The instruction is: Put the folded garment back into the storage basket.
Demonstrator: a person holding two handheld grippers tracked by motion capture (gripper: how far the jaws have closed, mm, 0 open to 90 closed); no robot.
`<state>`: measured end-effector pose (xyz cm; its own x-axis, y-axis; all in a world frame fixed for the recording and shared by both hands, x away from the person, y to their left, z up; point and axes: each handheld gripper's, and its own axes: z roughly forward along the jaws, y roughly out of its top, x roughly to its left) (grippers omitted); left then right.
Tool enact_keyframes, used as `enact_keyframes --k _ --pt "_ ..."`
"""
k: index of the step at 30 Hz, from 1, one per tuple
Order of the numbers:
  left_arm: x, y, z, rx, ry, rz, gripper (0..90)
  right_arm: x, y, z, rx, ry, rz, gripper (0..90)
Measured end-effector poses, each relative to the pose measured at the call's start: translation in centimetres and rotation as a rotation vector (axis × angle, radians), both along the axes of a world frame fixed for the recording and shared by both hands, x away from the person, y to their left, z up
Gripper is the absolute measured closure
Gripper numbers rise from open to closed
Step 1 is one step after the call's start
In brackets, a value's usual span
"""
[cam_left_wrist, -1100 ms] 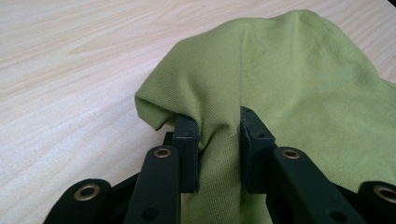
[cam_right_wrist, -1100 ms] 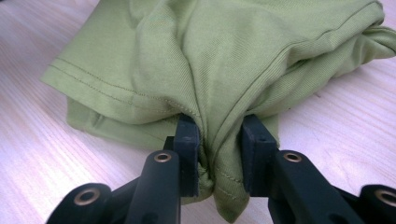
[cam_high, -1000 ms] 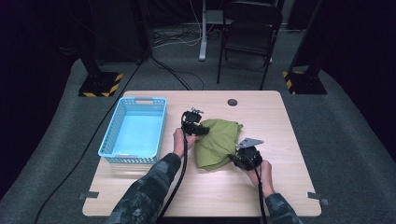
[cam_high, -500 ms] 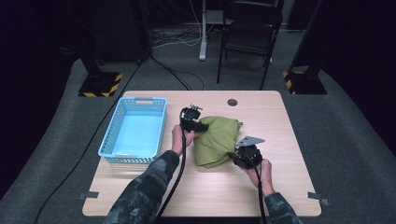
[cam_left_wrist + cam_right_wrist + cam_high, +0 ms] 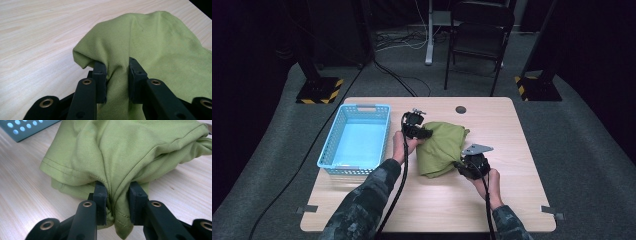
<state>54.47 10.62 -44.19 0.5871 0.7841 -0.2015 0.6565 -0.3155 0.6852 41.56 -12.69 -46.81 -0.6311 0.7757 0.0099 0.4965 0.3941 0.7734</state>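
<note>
An olive-green folded cloth [image 5: 439, 149] lies bunched at the middle of the wooden table [image 5: 512, 135]. My left gripper [image 5: 428, 133] is at the cloth's left upper edge and is shut on a pinch of the green cloth [image 5: 140, 47]. My right gripper [image 5: 459, 166] is at the cloth's near right corner, shut on a hemmed fold of the green cloth [image 5: 120, 150]. In both gripper views the fabric is squeezed between the two black jaws. A hand holds each gripper from below.
A light blue plastic basket [image 5: 356, 138] stands at the table's left side, with nothing in it; a corner of the basket [image 5: 27, 127] shows in the right gripper view. A small dark round spot [image 5: 460, 109] is near the table's far edge. A black chair [image 5: 479, 40] stands beyond the table.
The cloth has been gathered slightly toward the centre between the two grippers; the left gripper shifted a little. Both grips are kept.
</note>
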Motion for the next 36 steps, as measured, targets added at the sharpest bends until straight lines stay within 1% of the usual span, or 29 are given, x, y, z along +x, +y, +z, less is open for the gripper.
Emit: enact_keyframes --k 18,36 --pt "-0.1 1.5 1.3 0.007 -0.02 0.023 72.9 0.5 1.3 1.1 0.018 -0.011 0.023 72.0" --pt "-0.2 3.4 2.4 0.012 -0.034 0.058 73.1 1.1 2.9 2.0 0.035 -0.02 0.054 71.9"
